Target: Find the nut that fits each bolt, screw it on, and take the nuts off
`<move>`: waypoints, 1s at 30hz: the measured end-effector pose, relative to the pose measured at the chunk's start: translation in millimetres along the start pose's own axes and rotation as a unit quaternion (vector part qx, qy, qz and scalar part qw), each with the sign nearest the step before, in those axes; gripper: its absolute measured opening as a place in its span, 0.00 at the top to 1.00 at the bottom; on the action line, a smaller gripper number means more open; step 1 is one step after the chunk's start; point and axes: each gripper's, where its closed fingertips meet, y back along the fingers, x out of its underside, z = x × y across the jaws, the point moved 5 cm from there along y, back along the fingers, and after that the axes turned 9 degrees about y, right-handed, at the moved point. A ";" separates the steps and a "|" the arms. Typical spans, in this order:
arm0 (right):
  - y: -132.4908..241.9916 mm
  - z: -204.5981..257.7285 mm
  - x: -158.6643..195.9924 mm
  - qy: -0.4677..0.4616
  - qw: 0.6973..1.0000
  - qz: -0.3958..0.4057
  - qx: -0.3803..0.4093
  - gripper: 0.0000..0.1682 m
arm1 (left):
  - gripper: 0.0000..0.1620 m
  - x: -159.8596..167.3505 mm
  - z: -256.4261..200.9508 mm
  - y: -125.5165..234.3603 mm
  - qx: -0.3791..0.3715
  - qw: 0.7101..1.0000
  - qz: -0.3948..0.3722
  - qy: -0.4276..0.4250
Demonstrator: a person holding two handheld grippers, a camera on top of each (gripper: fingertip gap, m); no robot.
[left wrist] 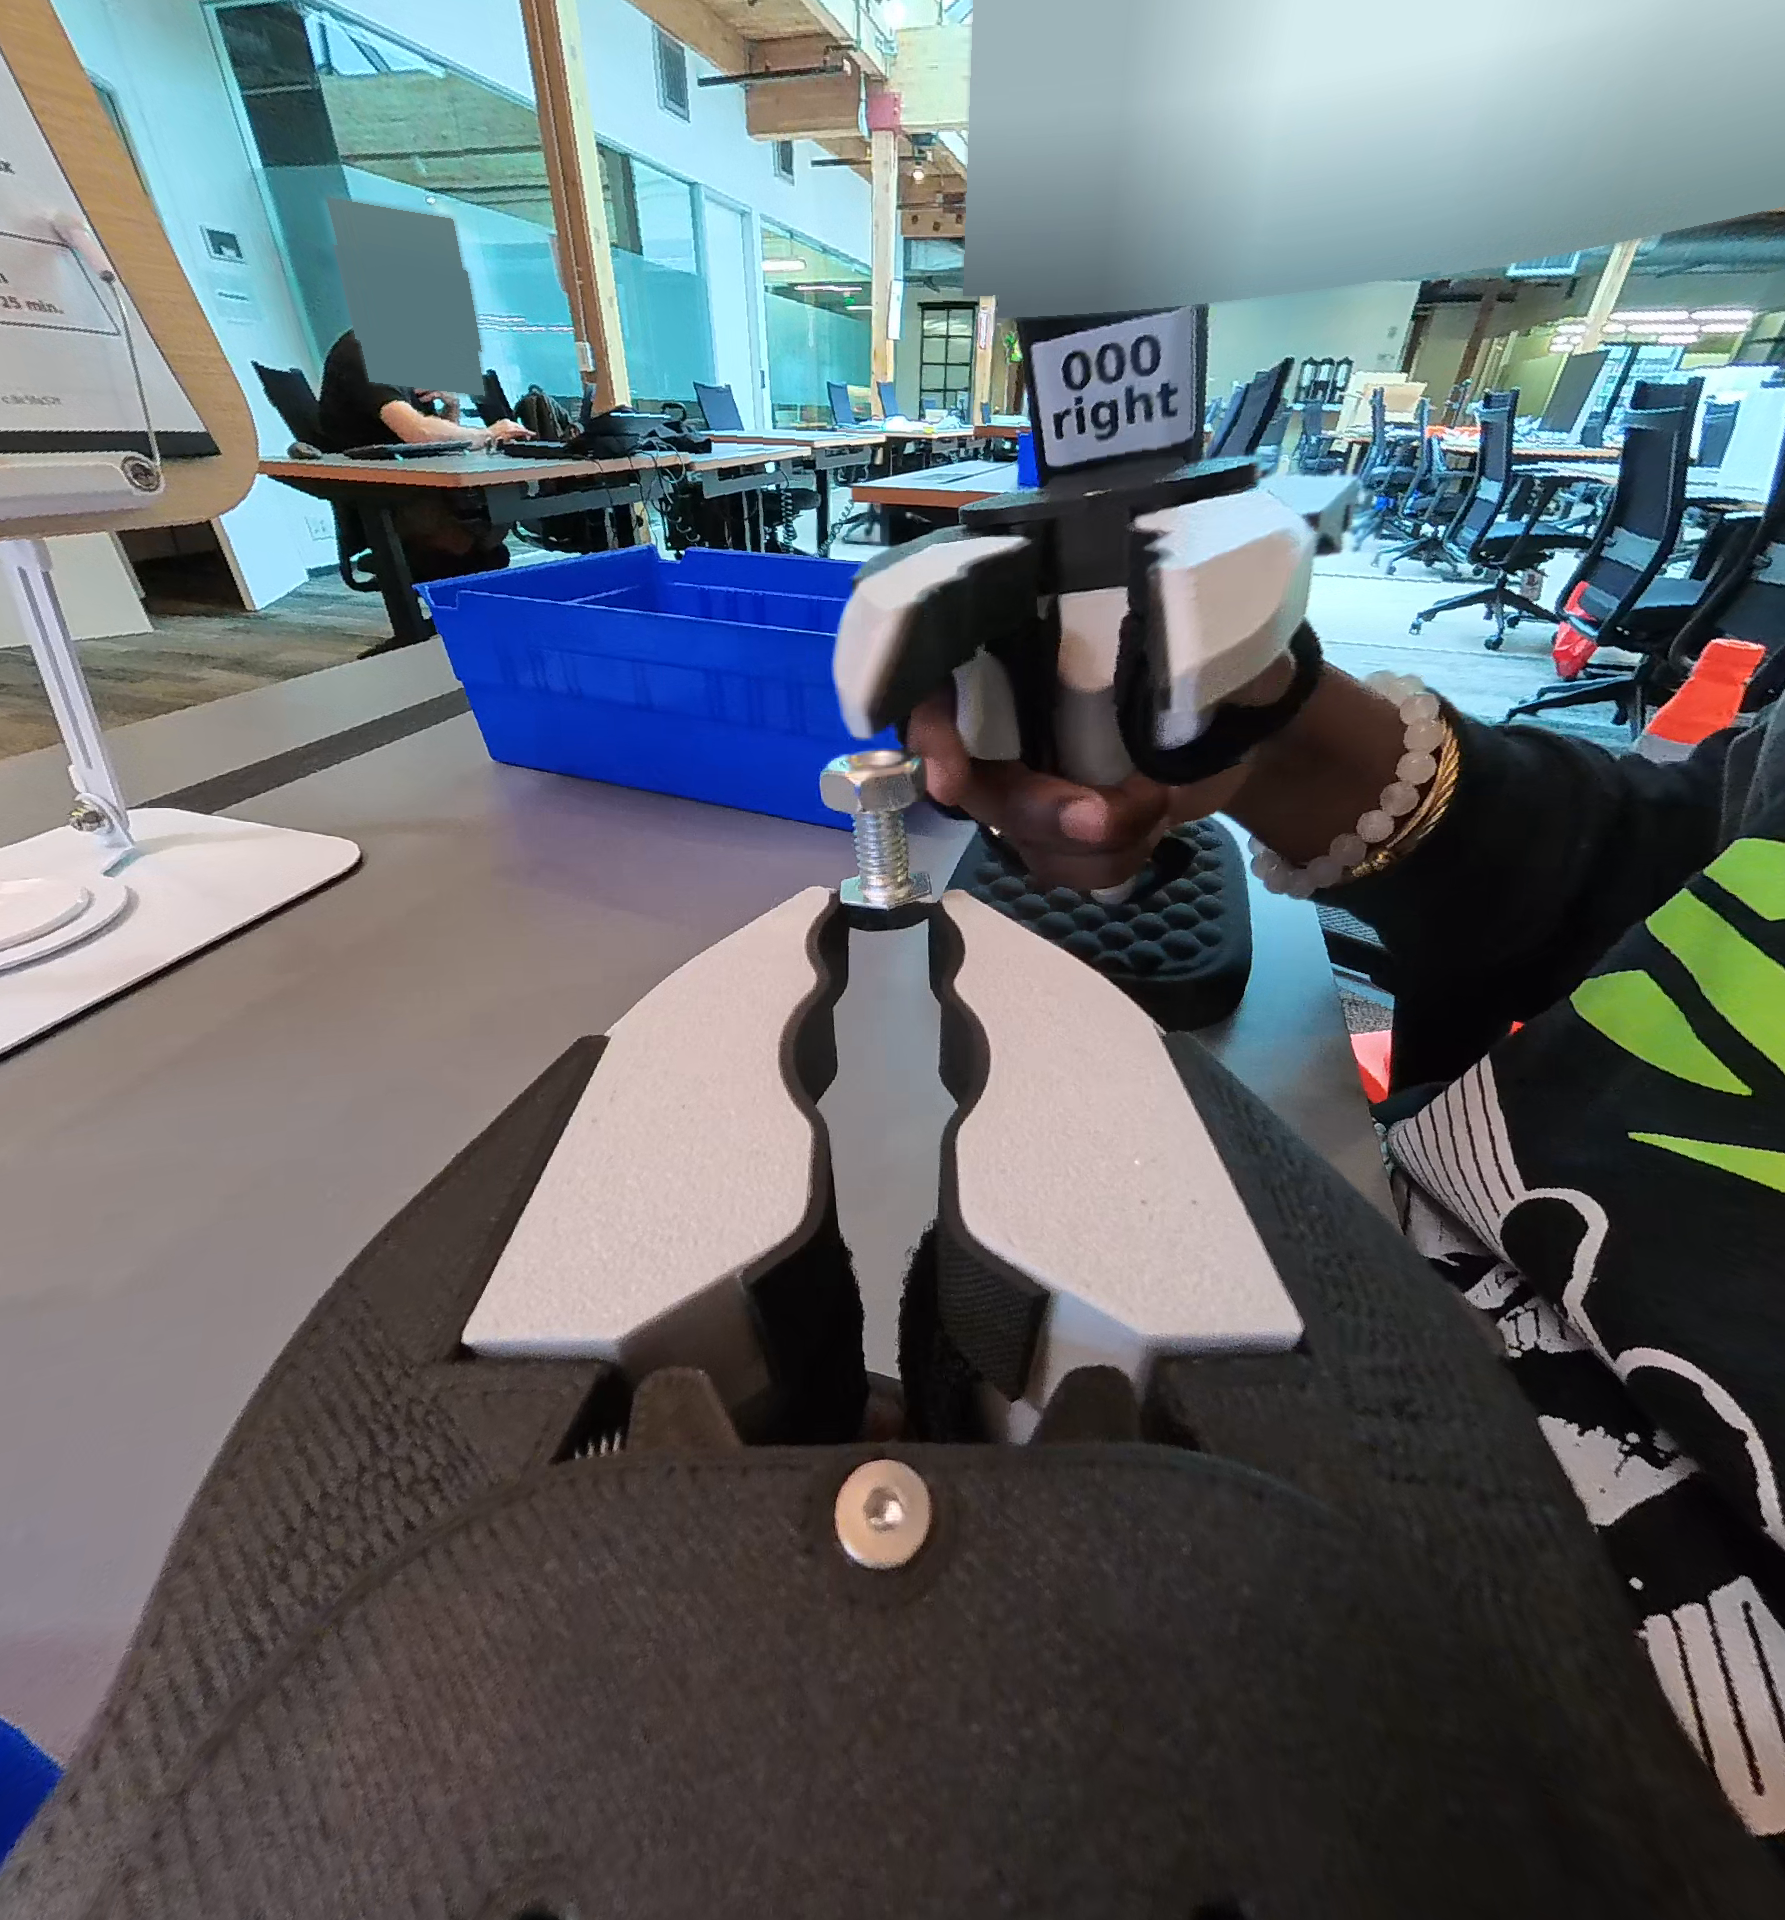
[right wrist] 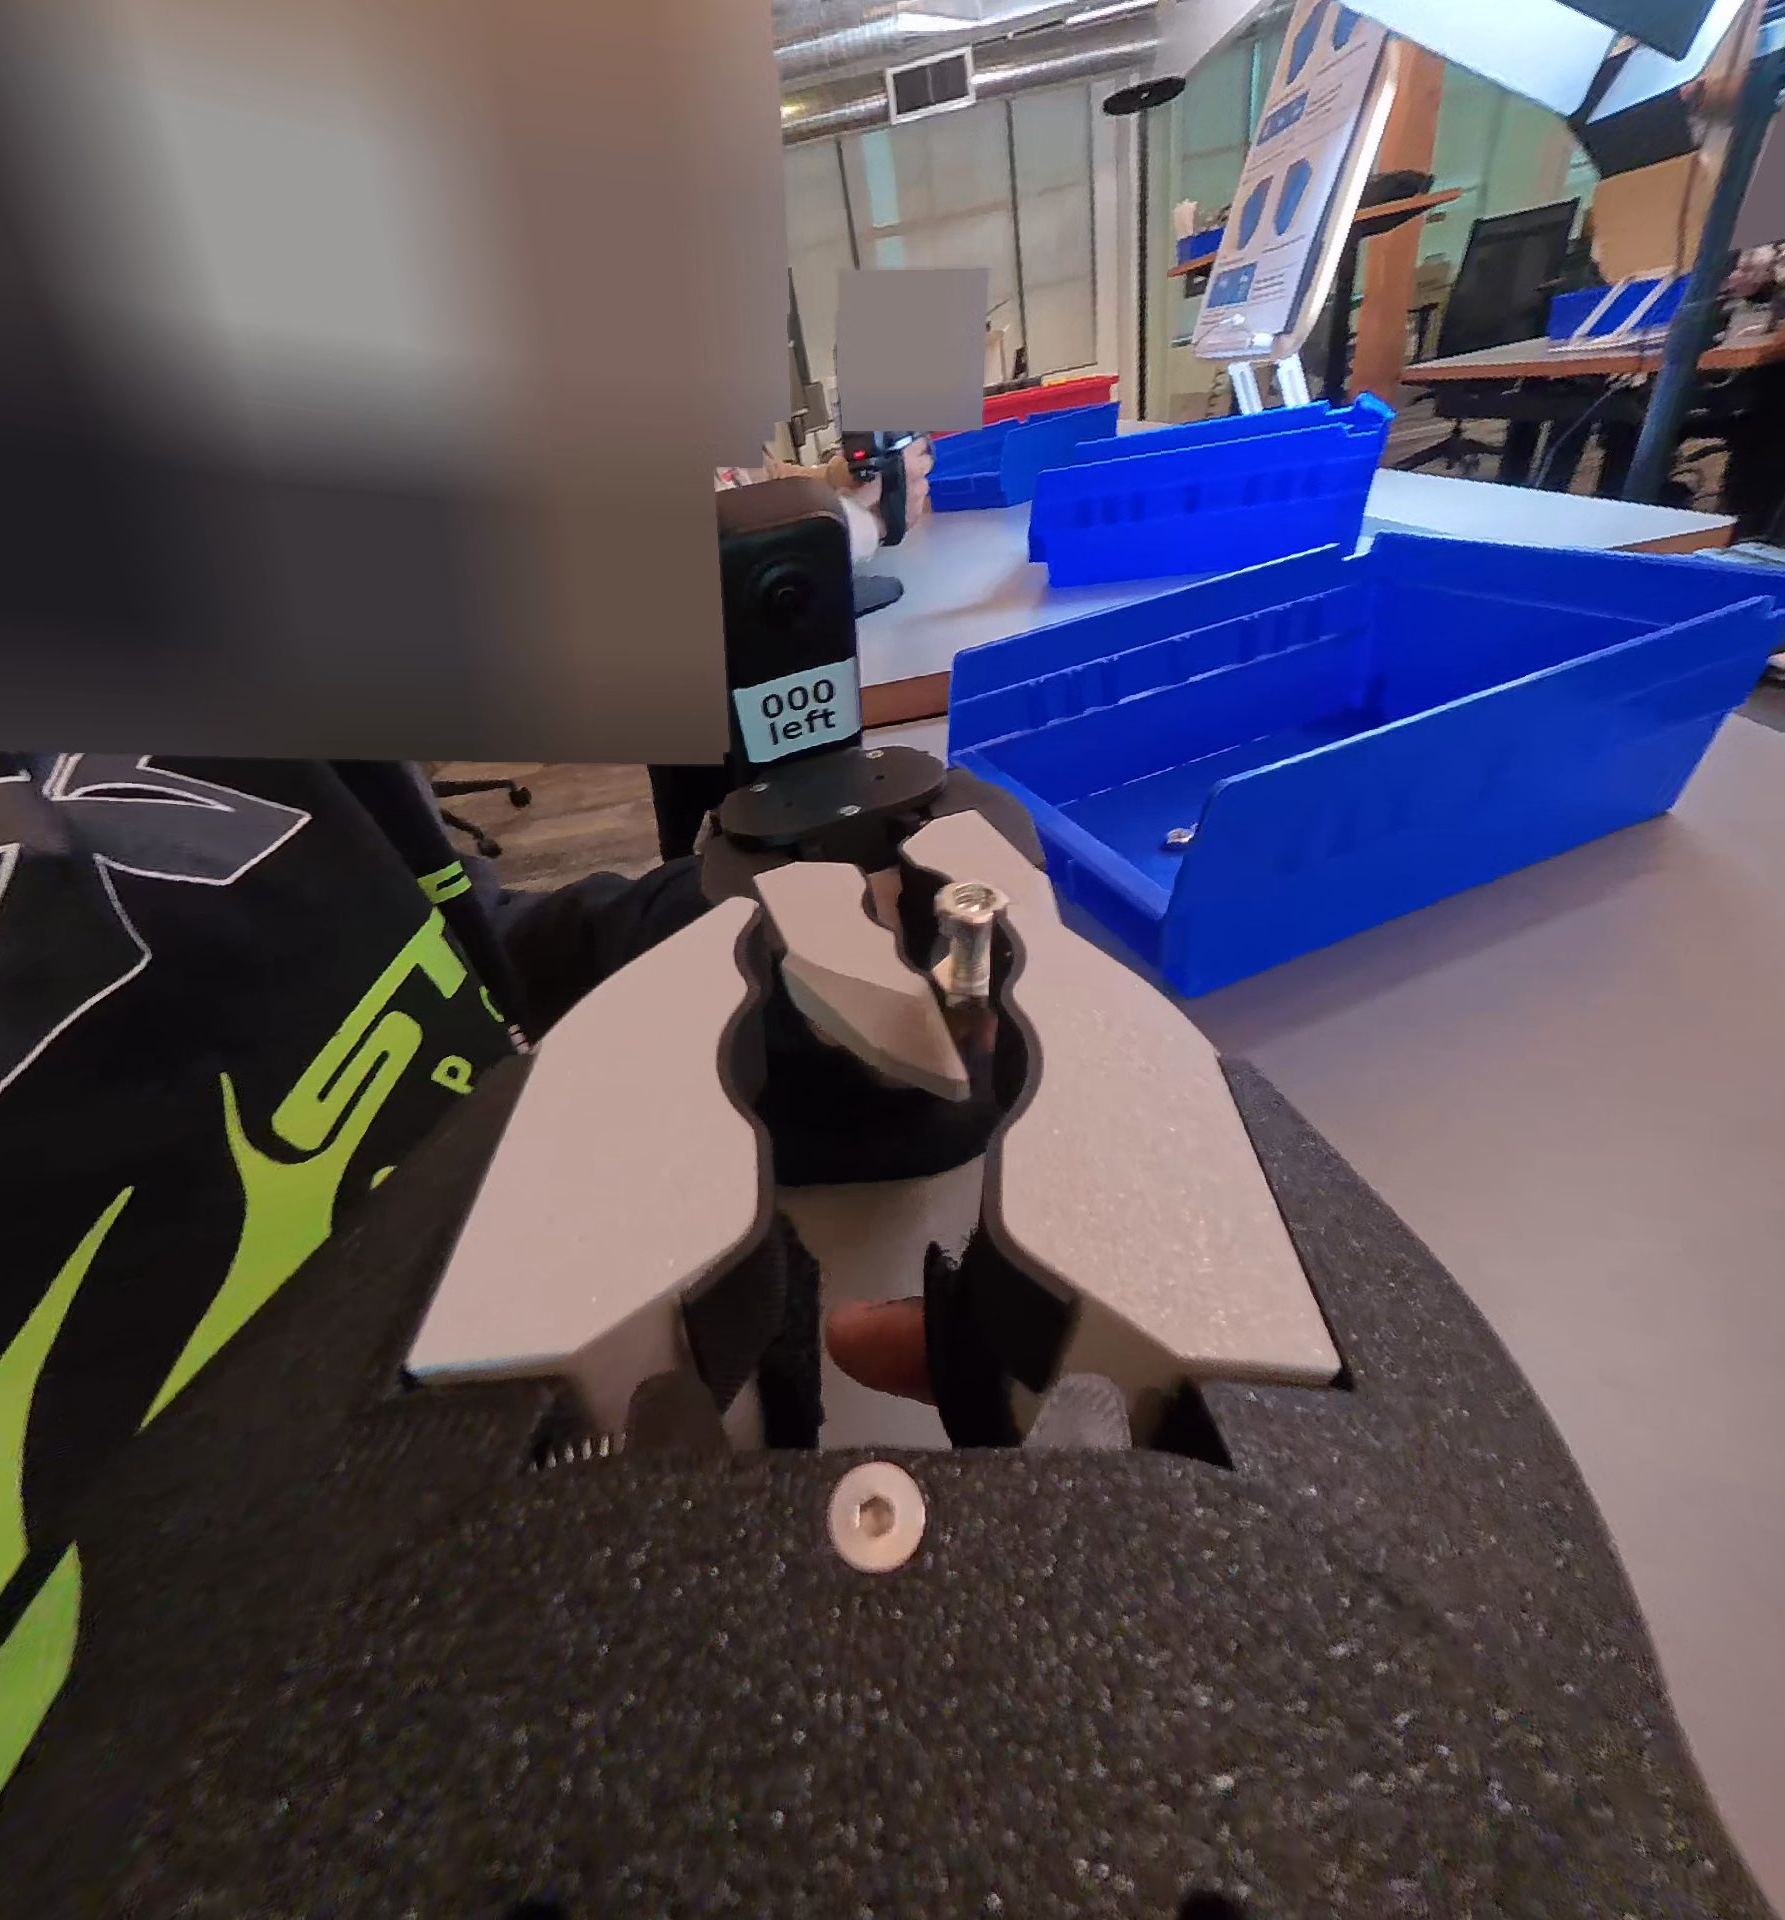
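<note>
My left gripper (left wrist: 883,906) is shut on the head of a silver bolt (left wrist: 880,847) and holds it upright above the grey table (left wrist: 348,1039). A silver nut (left wrist: 870,781) sits at the top of the bolt's thread. My right gripper (left wrist: 1023,717) faces the left one from the far side, jaws apart, one finger close beside the nut. In the right wrist view my right gripper (right wrist: 877,925) is open. The nut (right wrist: 974,900) and bolt (right wrist: 966,956) stand between its fingers, near the right finger (right wrist: 1096,1091). The left gripper (right wrist: 945,997) is behind them.
A blue bin (left wrist: 659,665) stands on the table behind the bolt; it also shows in the right wrist view (right wrist: 1387,790), with a small silver part (right wrist: 1176,834) inside. A white stand (left wrist: 88,862) with a sign is at left. A black dimpled pad (left wrist: 1127,935) lies under the right hand. Left tips to right tips: about 4 centimetres.
</note>
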 end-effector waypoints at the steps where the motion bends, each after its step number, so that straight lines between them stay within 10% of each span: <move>1: -1.4 -1.4 -0.2 0.001 1.000 -0.005 0.005 0.74 | 0.91 0.2 -0.4 -0.1 0.001 1.000 0.001 -0.001; 30: -17.5 2.5 8.4 0.025 1.000 0.000 -0.001 0.68 | 0.91 2.0 -1.1 -1.9 0.004 1.000 0.010 -0.004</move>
